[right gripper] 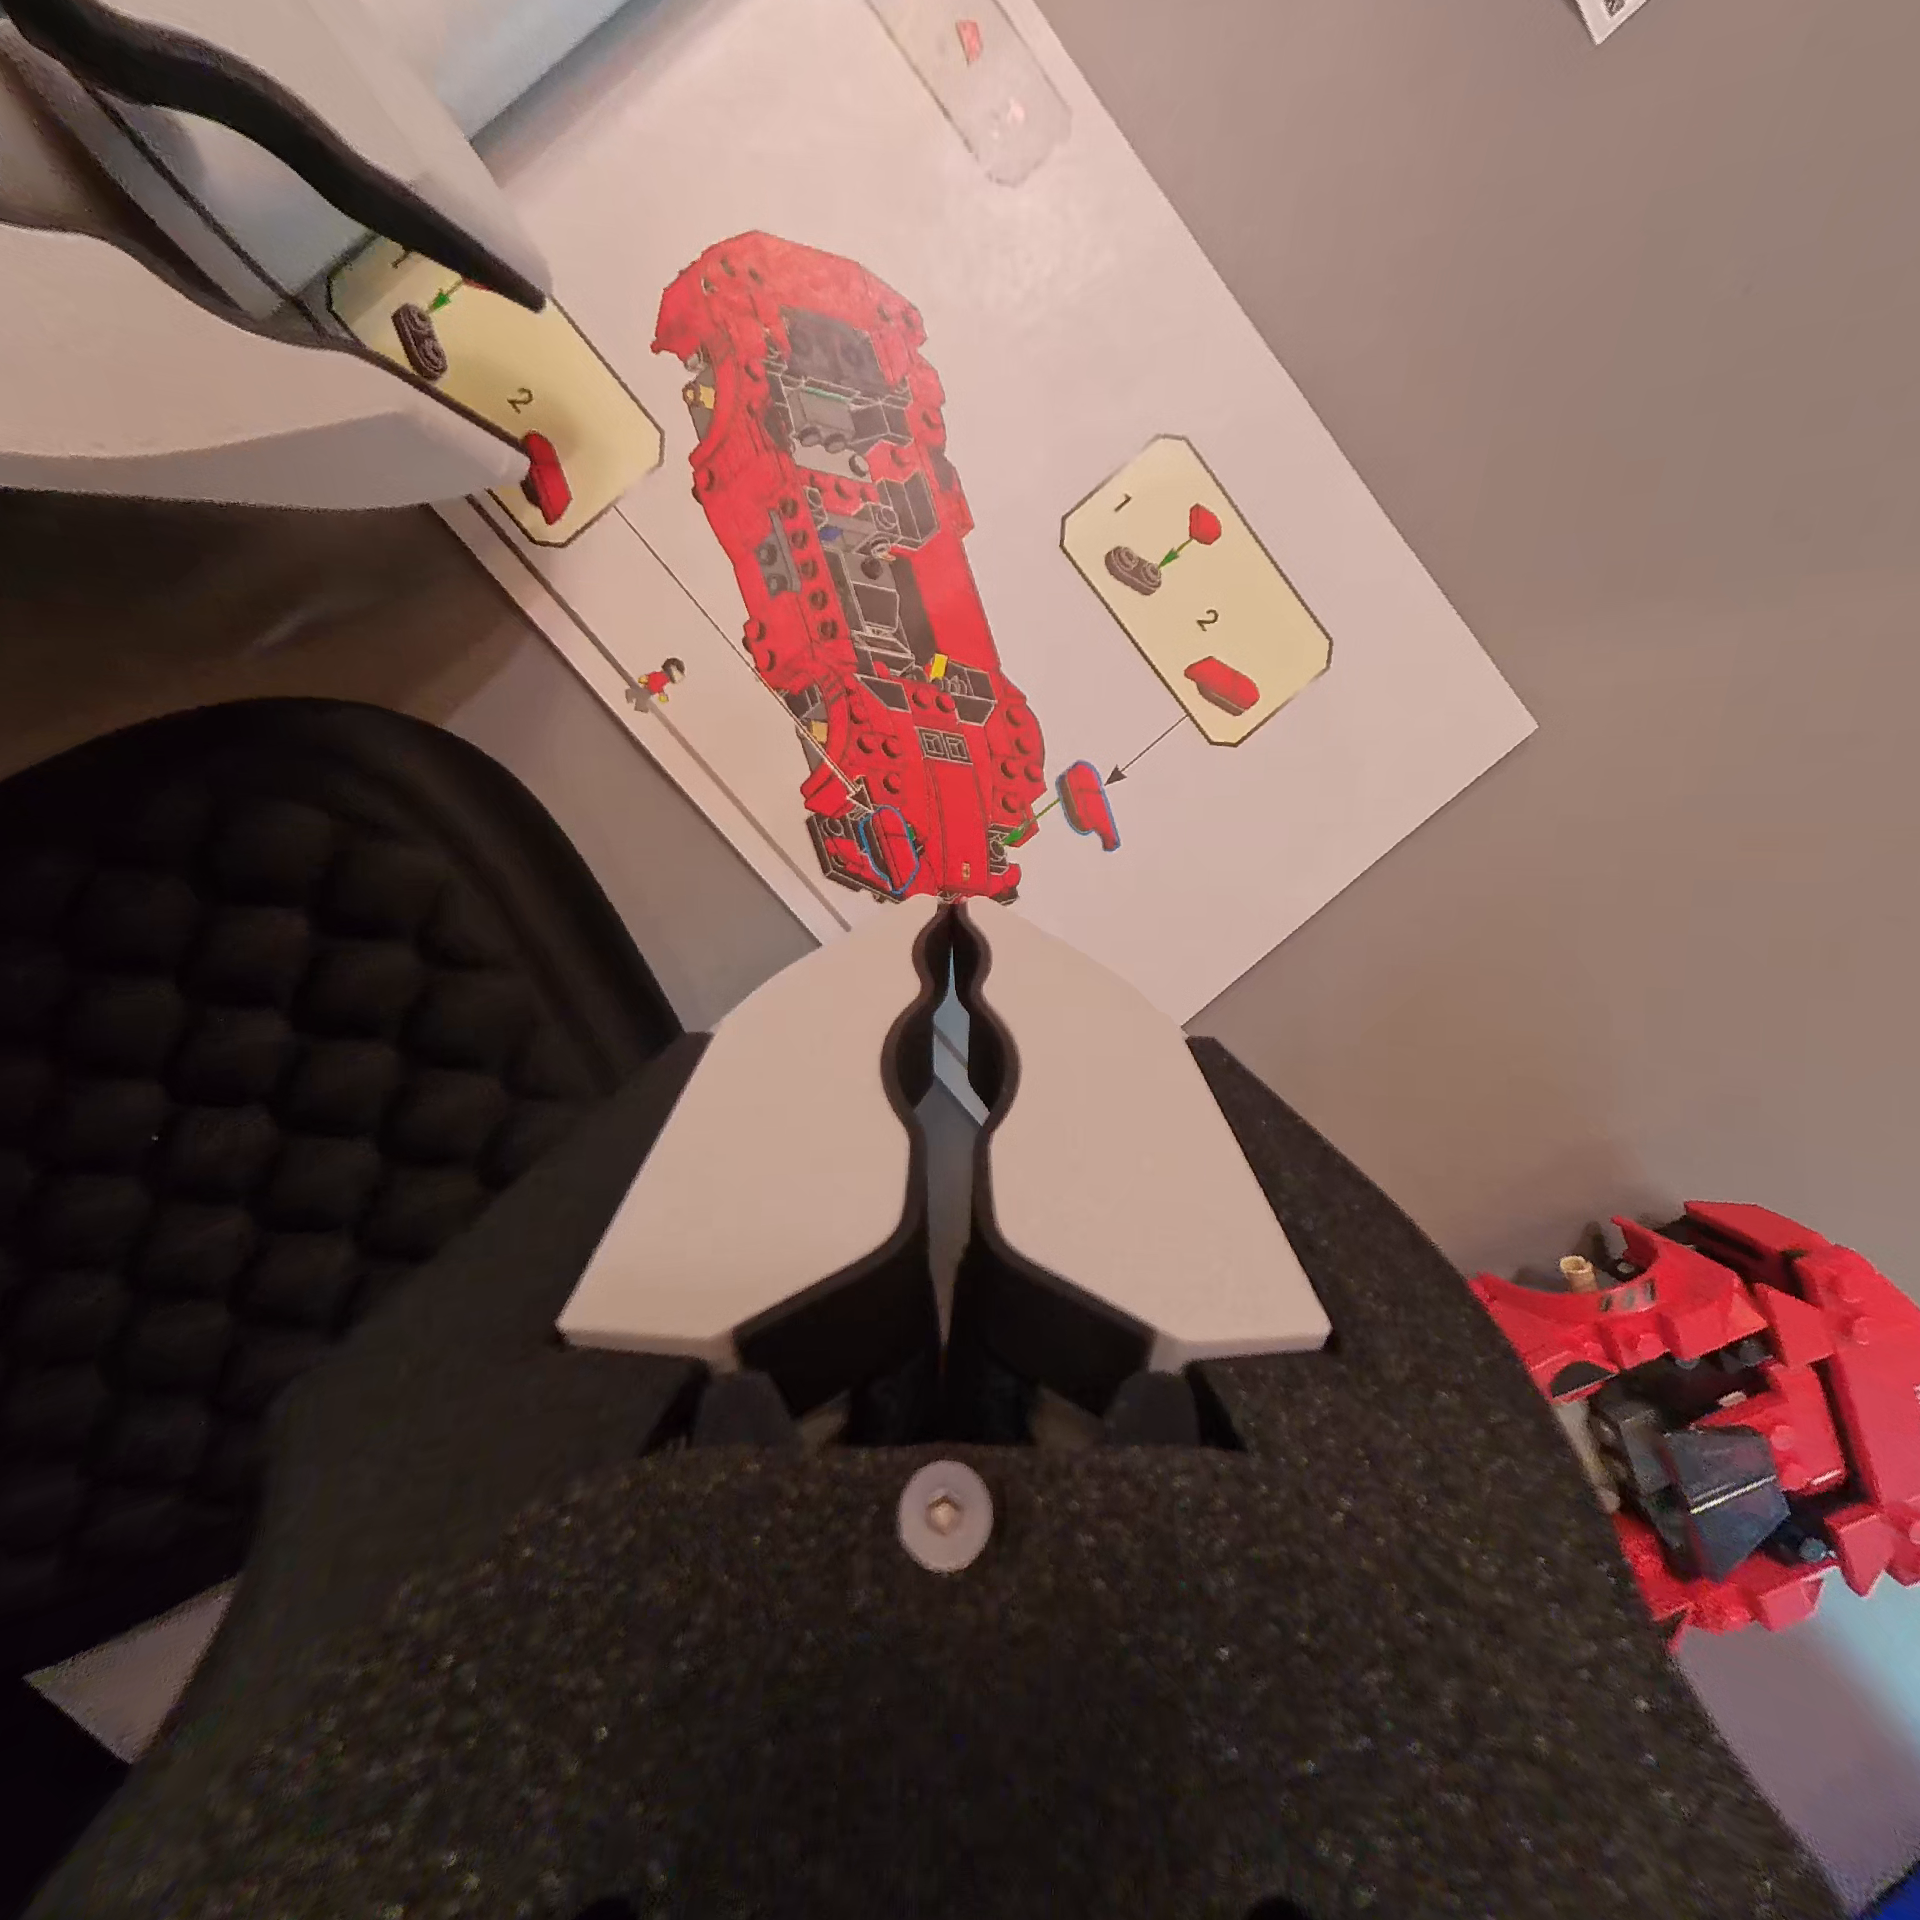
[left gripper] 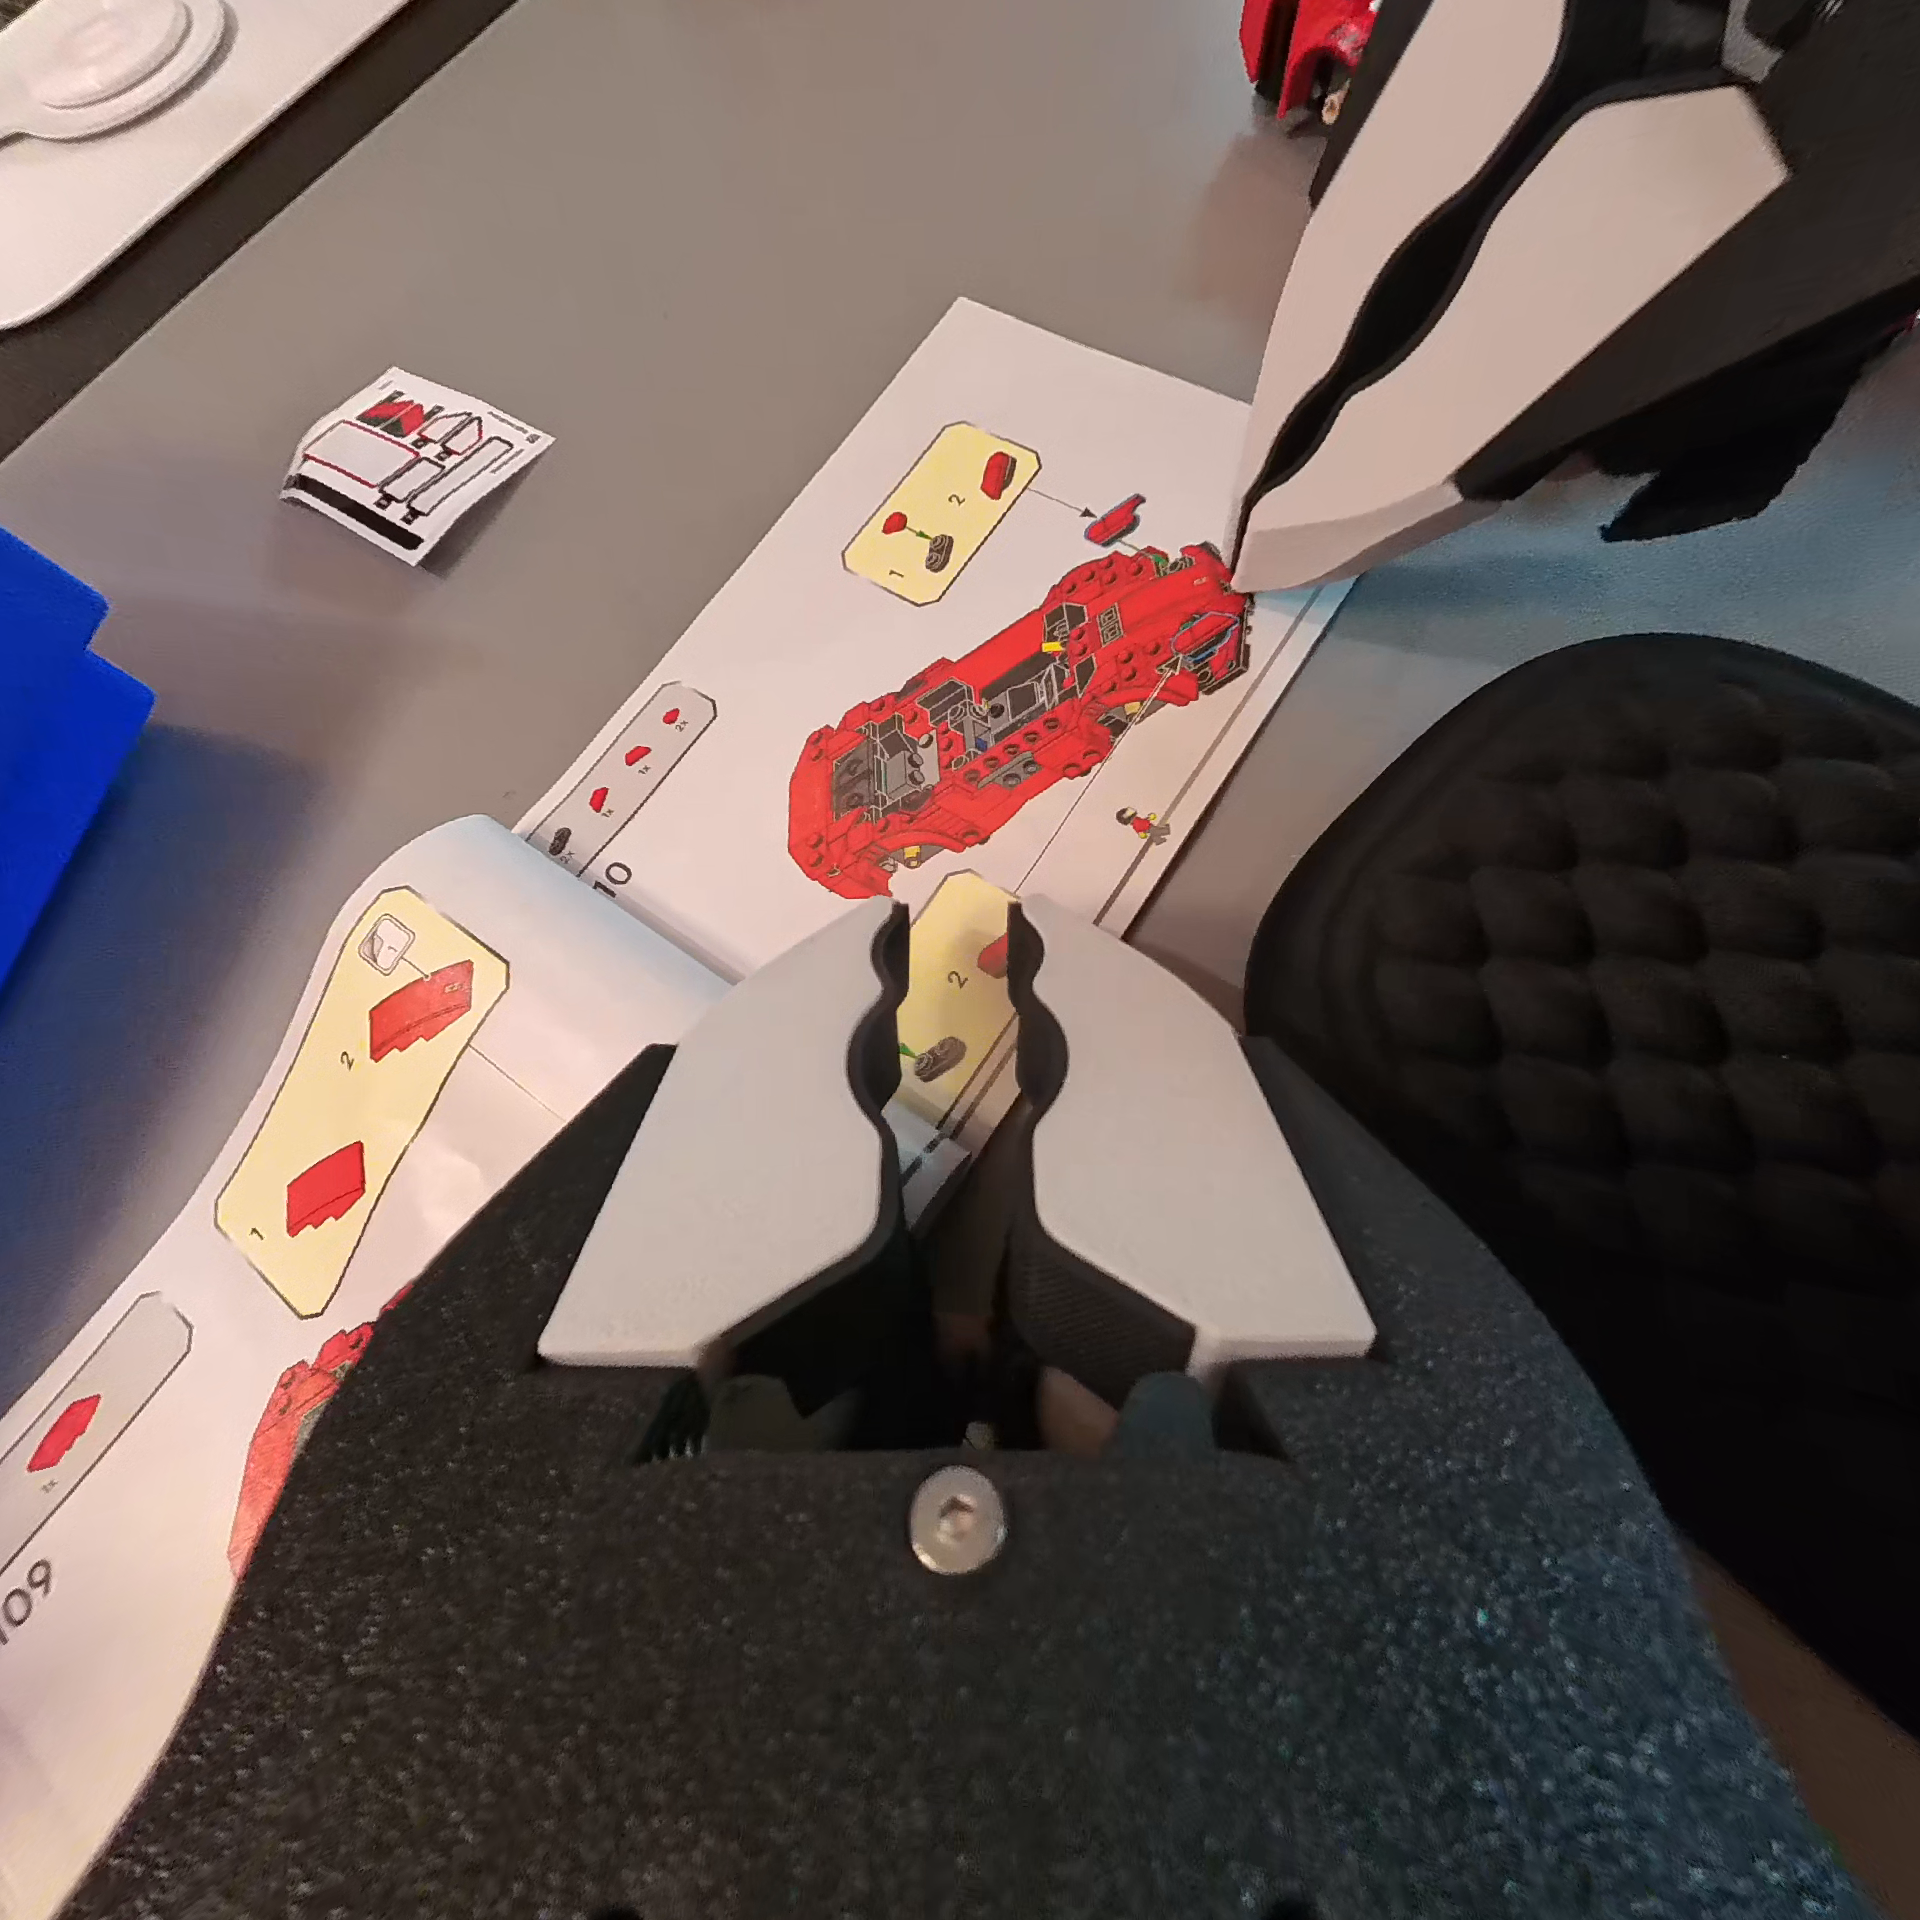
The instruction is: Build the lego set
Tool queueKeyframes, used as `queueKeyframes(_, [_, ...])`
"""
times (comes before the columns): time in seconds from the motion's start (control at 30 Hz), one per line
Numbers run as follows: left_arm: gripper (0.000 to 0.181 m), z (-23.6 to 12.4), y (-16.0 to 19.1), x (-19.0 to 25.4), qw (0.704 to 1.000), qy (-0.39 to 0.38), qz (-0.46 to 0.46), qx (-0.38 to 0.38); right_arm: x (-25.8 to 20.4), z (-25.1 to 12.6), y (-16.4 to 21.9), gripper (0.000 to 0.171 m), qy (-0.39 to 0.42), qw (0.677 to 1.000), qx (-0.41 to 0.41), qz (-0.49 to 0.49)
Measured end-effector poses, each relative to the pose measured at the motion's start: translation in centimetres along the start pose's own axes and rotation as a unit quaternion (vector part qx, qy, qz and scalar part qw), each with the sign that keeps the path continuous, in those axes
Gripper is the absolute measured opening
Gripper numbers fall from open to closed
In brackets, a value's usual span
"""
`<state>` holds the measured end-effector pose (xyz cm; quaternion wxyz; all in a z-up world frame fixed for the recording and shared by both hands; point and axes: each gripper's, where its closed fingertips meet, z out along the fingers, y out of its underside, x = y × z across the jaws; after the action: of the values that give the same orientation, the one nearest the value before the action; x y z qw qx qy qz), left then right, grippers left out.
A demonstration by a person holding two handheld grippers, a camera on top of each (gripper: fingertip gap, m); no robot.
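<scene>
An open instruction booklet point(left gripper: 748, 623) lies on the grey table, showing a drawing of a red car. My left gripper point(left gripper: 958, 920) is open and empty, low over the near part of the right-hand page. My right gripper point(left gripper: 1247, 556) is shut with nothing in it, and its tip touches the page at the end of the drawn car. The right wrist view shows the same: the shut right gripper point(right gripper: 951, 916) on the booklet point(right gripper: 1195, 343), the open left gripper point(right gripper: 520, 379) at the top left. The partly built red lego car point(right gripper: 1745, 1434) sits on the table to the right of the right gripper.
A small sticker sheet point(left gripper: 416, 462) lies left of the booklet. A blue box point(left gripper: 52, 727) is at the left edge and a white tray point(left gripper: 104, 125) at the far left. A black quilted cushion point(left gripper: 1610, 987) lies beside the booklet's edge.
</scene>
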<state>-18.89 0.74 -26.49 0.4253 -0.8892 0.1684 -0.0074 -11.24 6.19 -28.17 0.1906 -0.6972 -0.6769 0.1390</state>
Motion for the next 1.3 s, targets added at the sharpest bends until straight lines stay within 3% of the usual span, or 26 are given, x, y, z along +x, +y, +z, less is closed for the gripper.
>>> queueKeyframes(0.03, [0.017,0.0,-0.1,0.0,1.000,-0.001,0.000,0.002,0.0,0.0,0.0,0.000,0.000,1.000,0.003,0.004])
queueKeyframes(0.47, [0.017,-0.1,-0.3,-0.3,1.000,-0.017,0.007,0.009,-0.4,-0.1,-0.1,0.001,-0.021,0.997,0.056,0.039])
queueKeyframes(0.53, [0.017,-0.2,-0.4,-0.5,1.000,-0.022,0.006,0.010,-1.3,-0.2,-0.1,0.009,-0.061,0.995,0.074,0.041])
queueKeyframes(0.6, [0.017,-0.2,-0.6,-0.4,1.000,-0.017,0.005,0.015,-0.4,-0.8,0.5,0.015,-0.044,0.995,0.077,0.051])
queueKeyframes(0.7, [0.017,-0.3,-0.7,-0.5,1.000,-0.016,-0.003,0.016,1.7,-4.5,1.2,0.013,0.010,0.989,0.138,0.056])
queueKeyframes(0.8, [0.017,-0.1,-0.8,-0.3,1.000,-0.006,-0.011,0.016,3.0,-8.6,3.0,0.015,0.005,0.979,0.182,0.092])
queueKeyframes(1.0, [0.018,0.5,-0.8,0.5,0.999,0.024,-0.019,0.012,6.3,-14.9,8.9,0.018,0.042,0.967,0.203,0.150])
queueKeyframes(1.17, [0.019,-0.8,-2.2,0.7,0.999,0.037,-0.023,0.018,8.0,-17.8,12.4,0.019,0.075,0.964,0.188,0.173])
queueKeyframes(1.3, [0.035,-1.3,-3.0,1.3,0.997,0.074,-0.012,0.011,8.7,-18.5,13.8,0.023,0.065,0.960,0.192,0.195])
